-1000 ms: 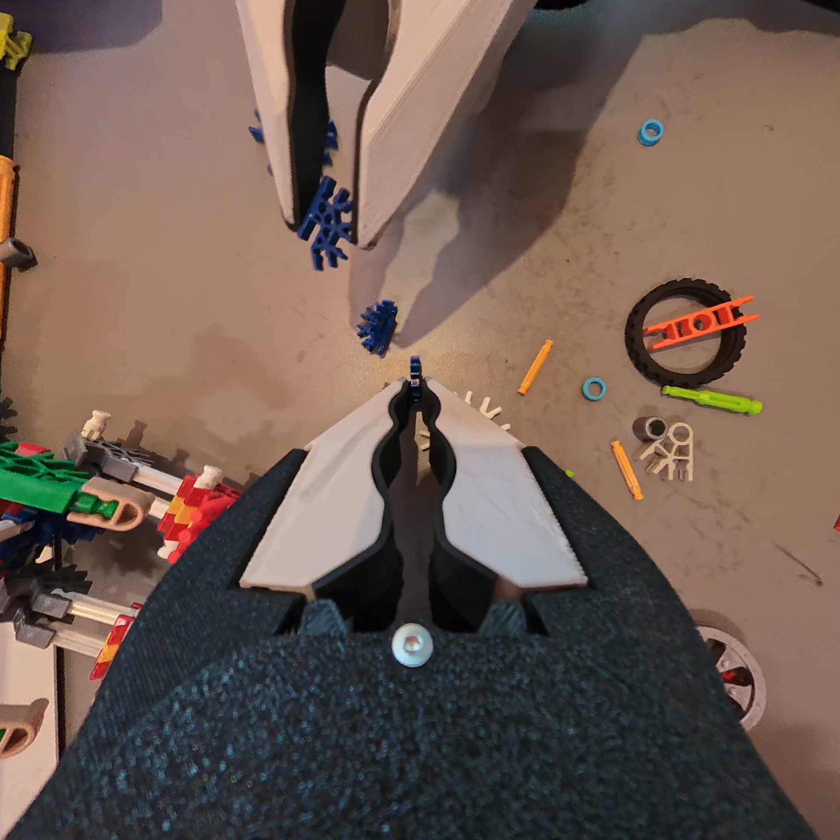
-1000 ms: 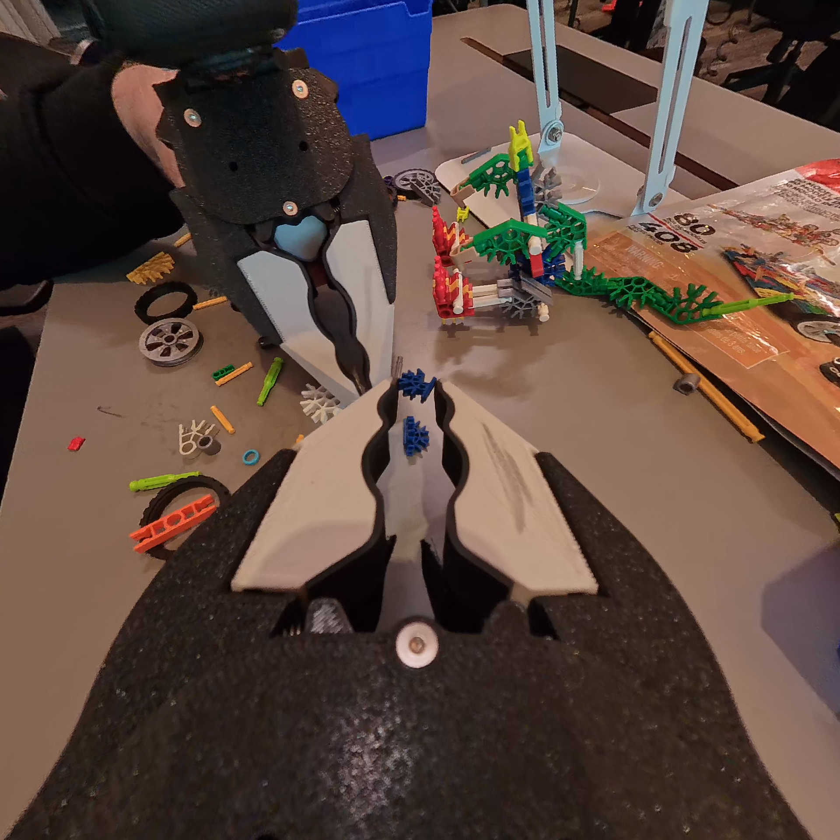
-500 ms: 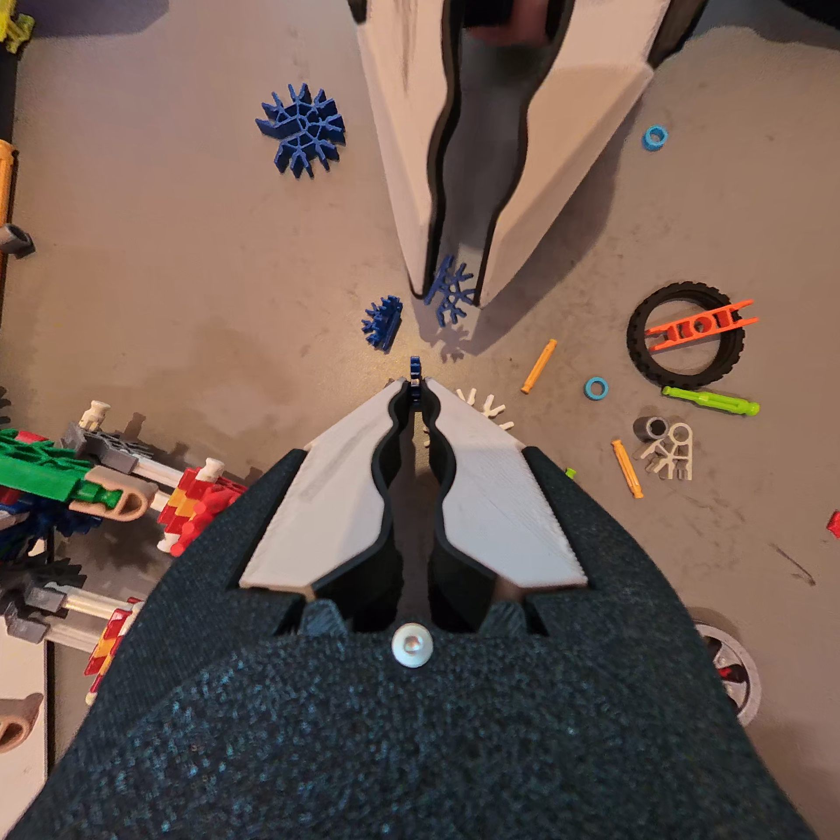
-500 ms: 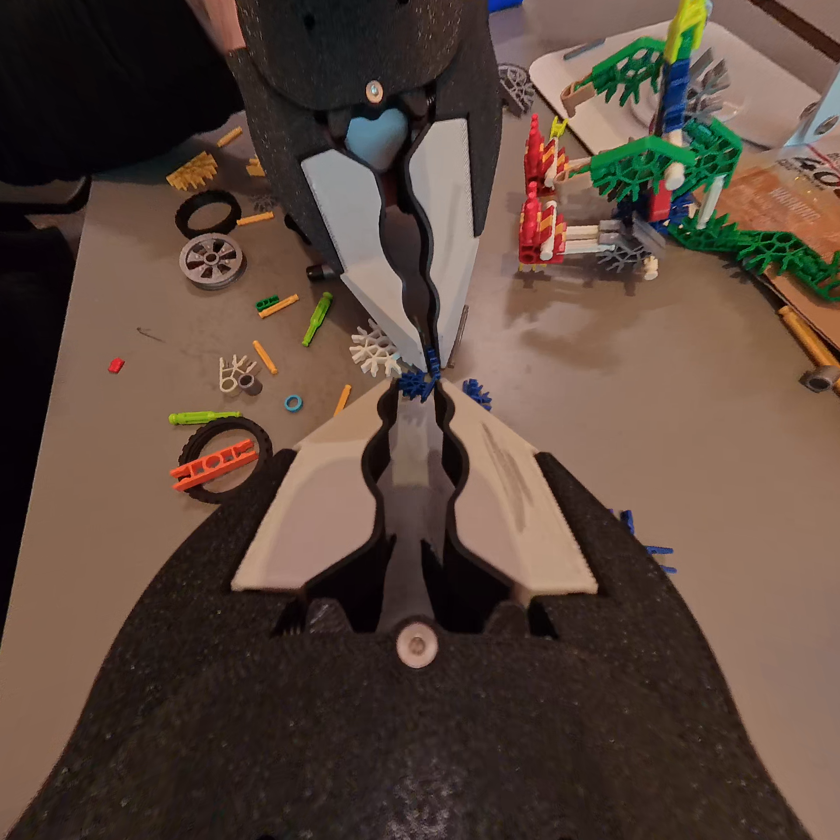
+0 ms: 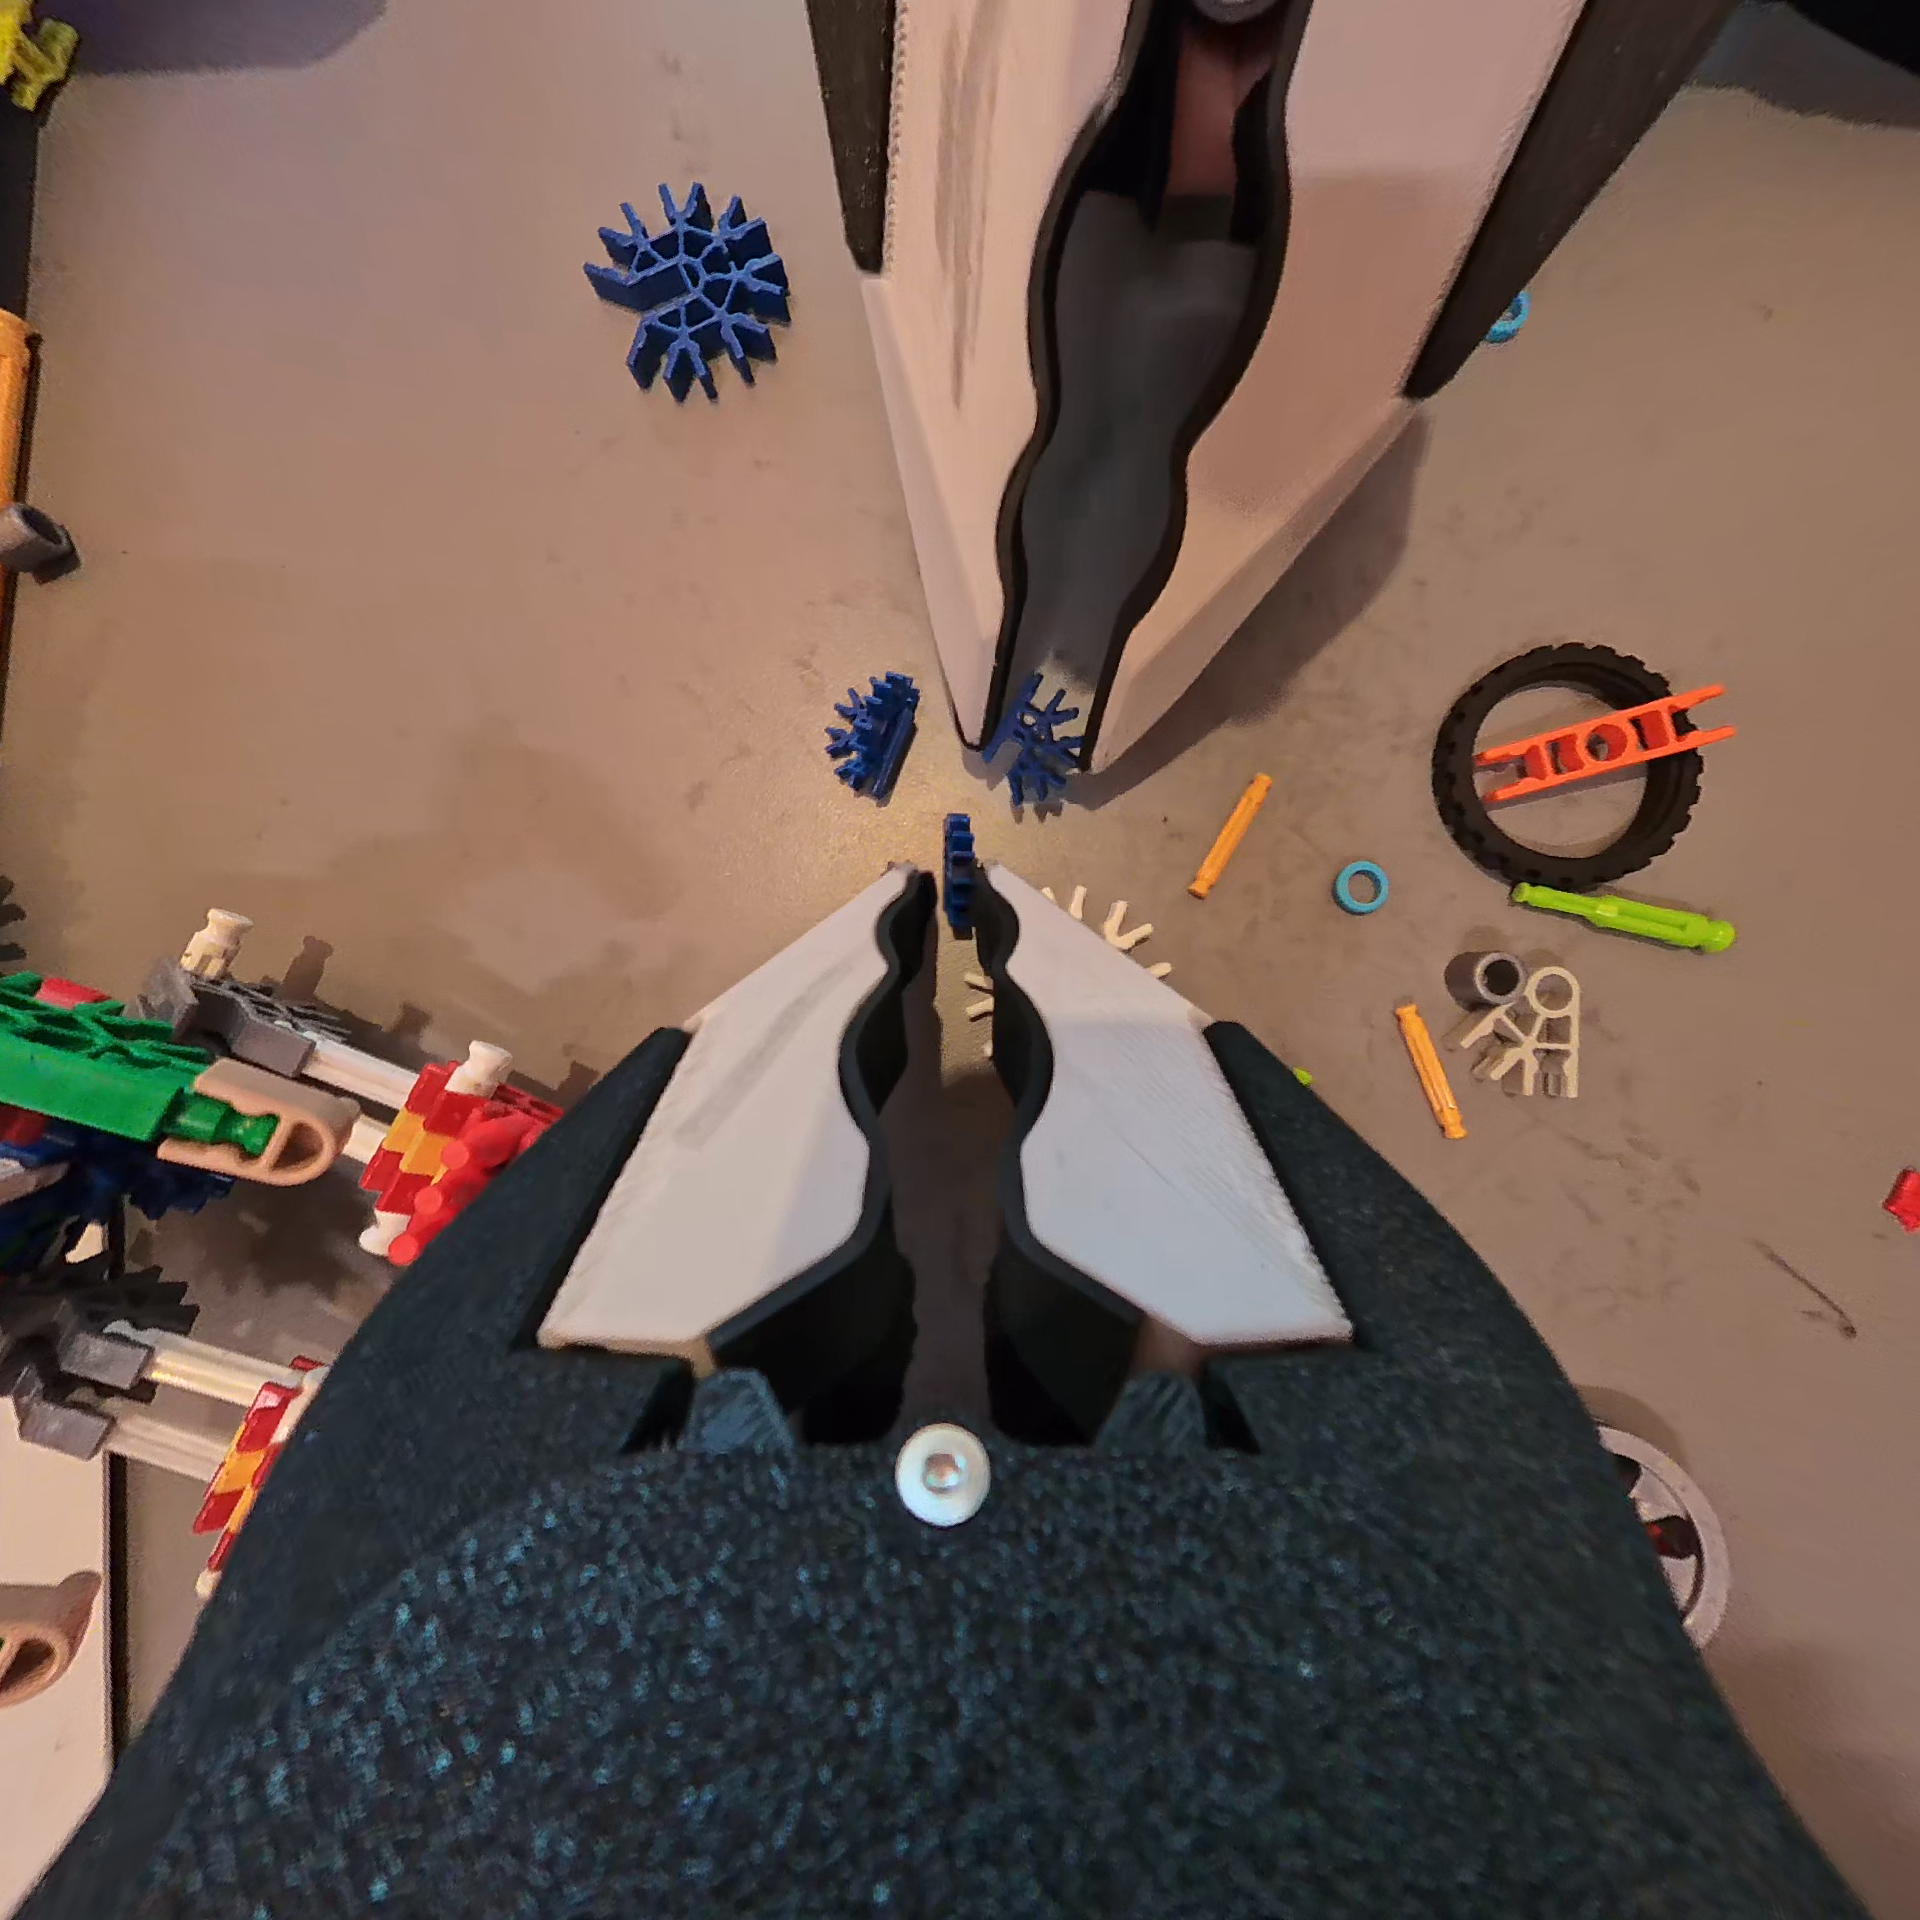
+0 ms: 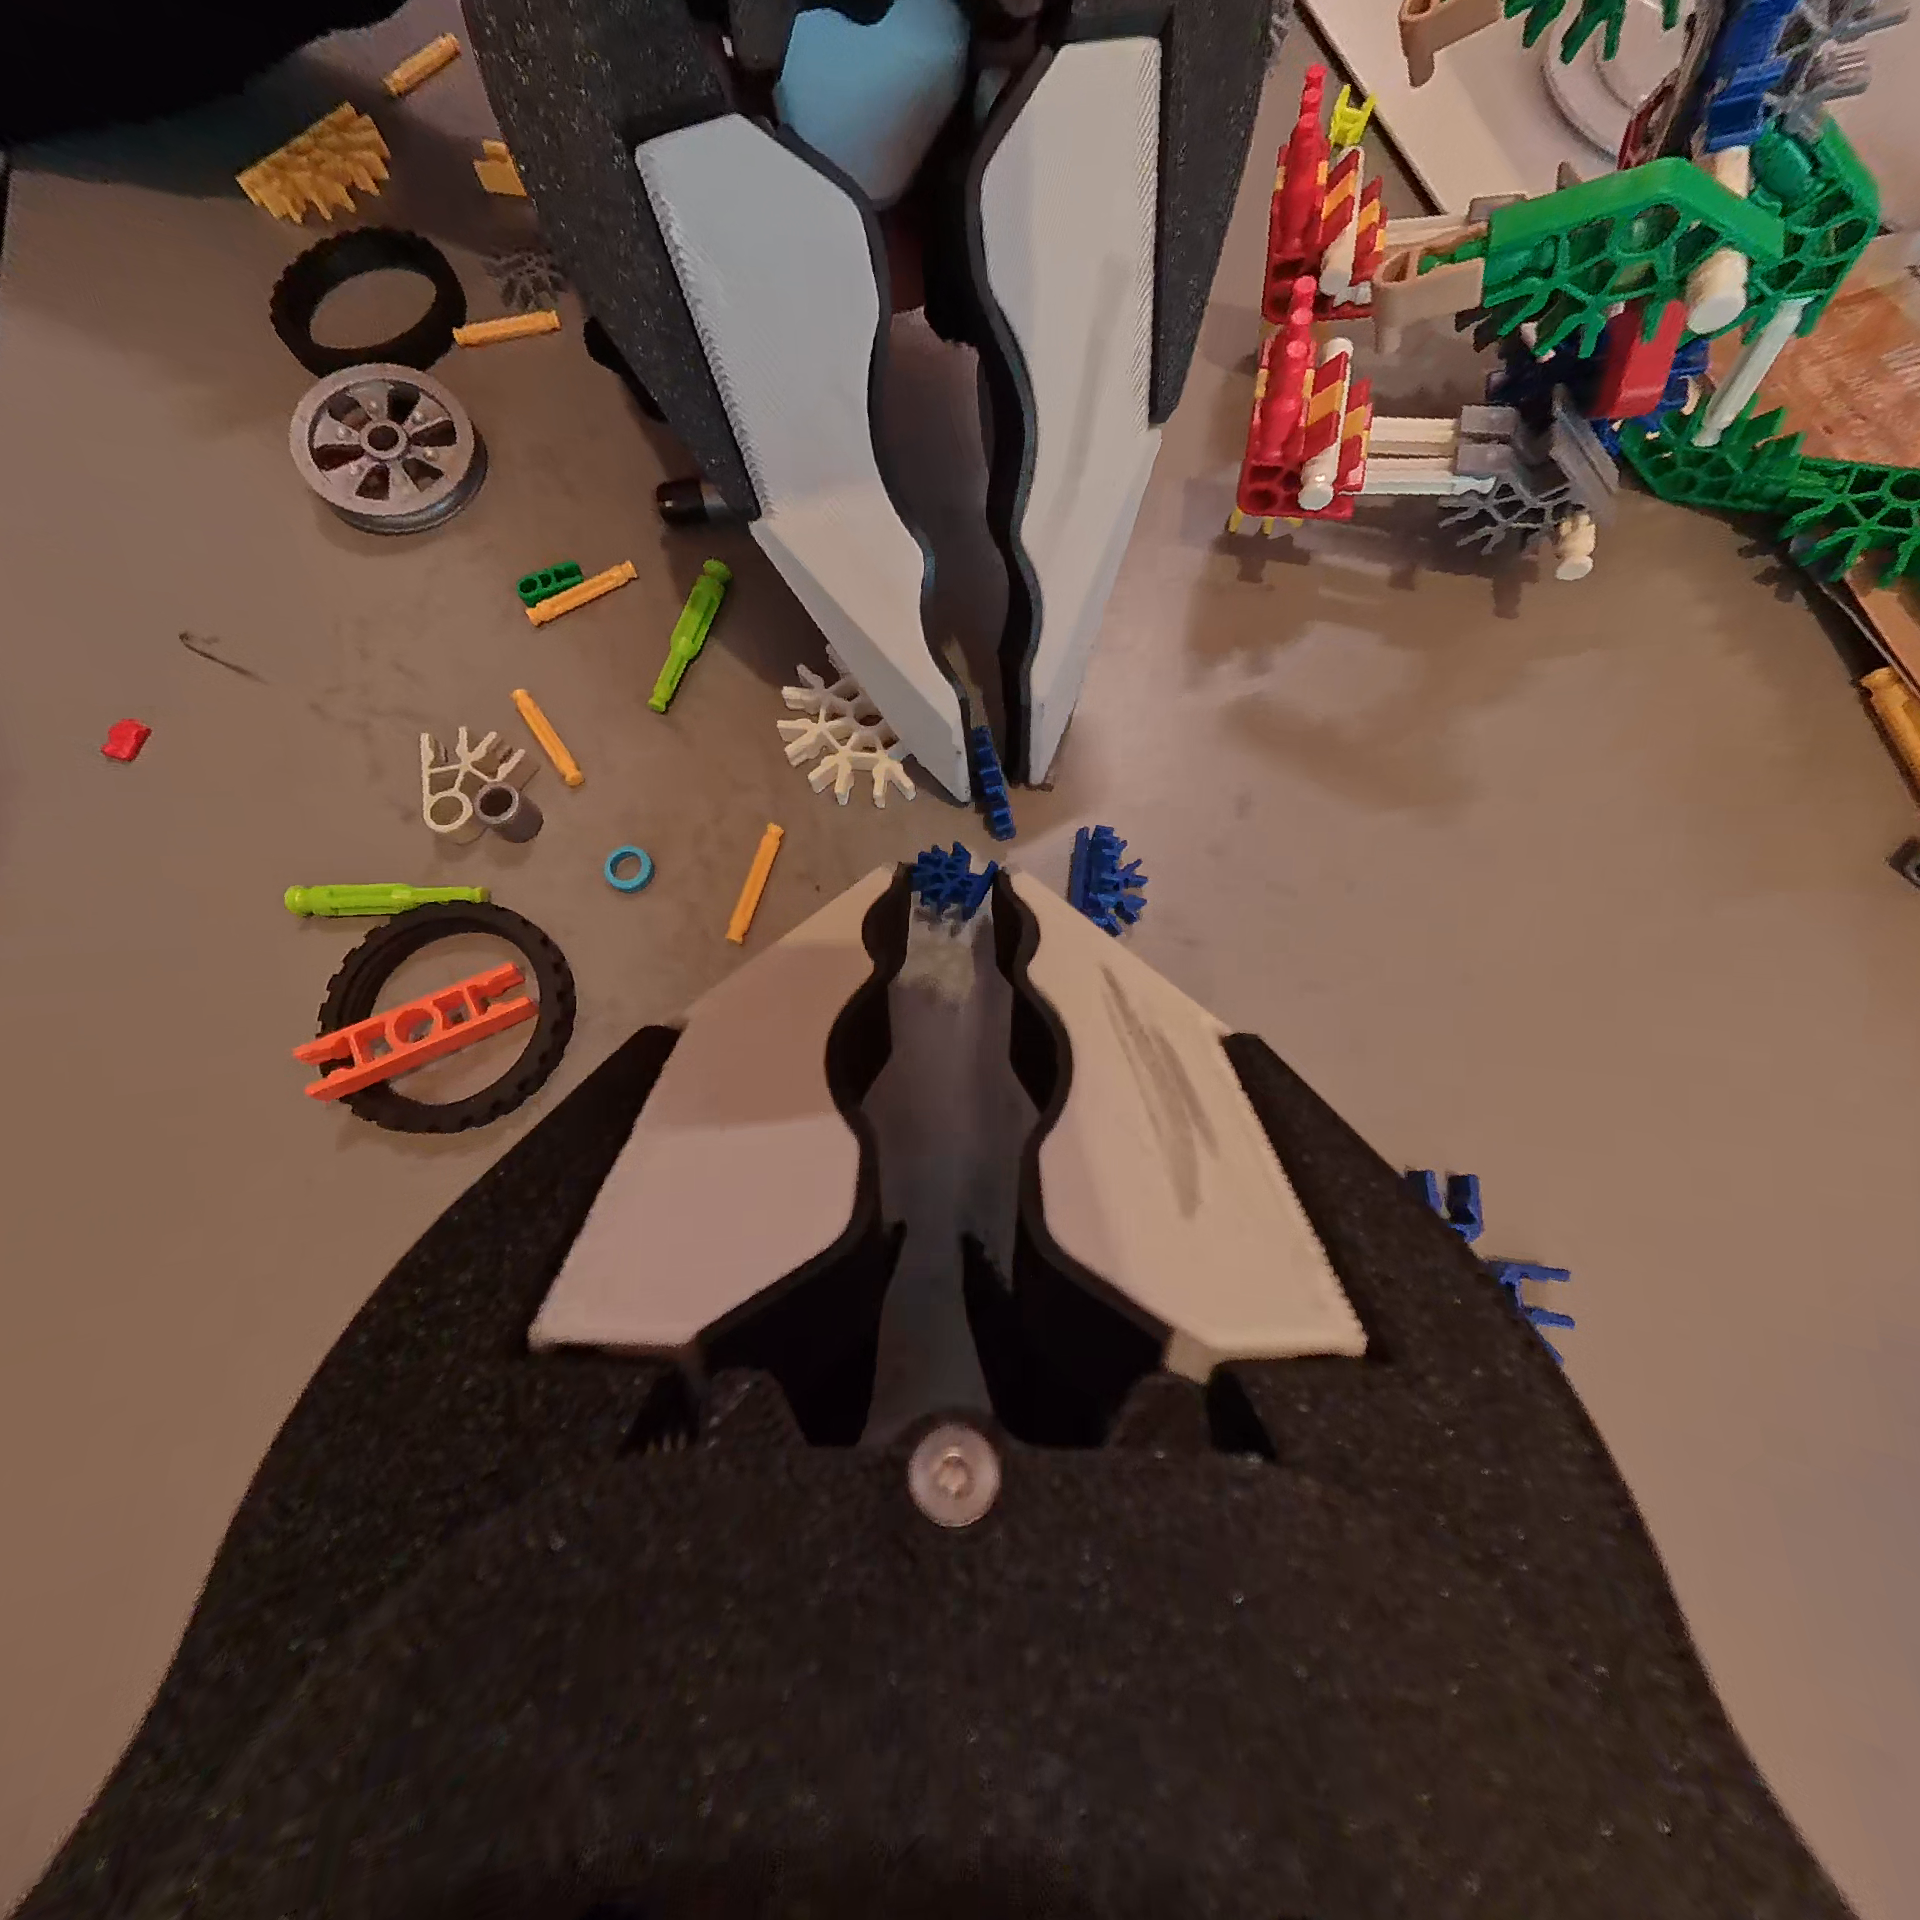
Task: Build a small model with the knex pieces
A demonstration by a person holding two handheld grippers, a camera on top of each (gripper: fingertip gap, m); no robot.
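- Gripping: left gripper [image 5: 954, 883] pinches a small blue connector [image 5: 957, 868] edge-on, above the table [image 5: 416, 623].
- Right gripper [image 6: 951, 885] clamps a second blue connector [image 6: 948, 881] — tips nearly meeting, parts apart.
- Third blue connector [image 5: 873, 732] lies loose just beside.

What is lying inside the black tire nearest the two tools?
An orange ladder-like connector lies across the black tire, its ends resting over the rim; bare grey table shows through the rest of the opening. Anything under the connector is covered and cannot be seen.
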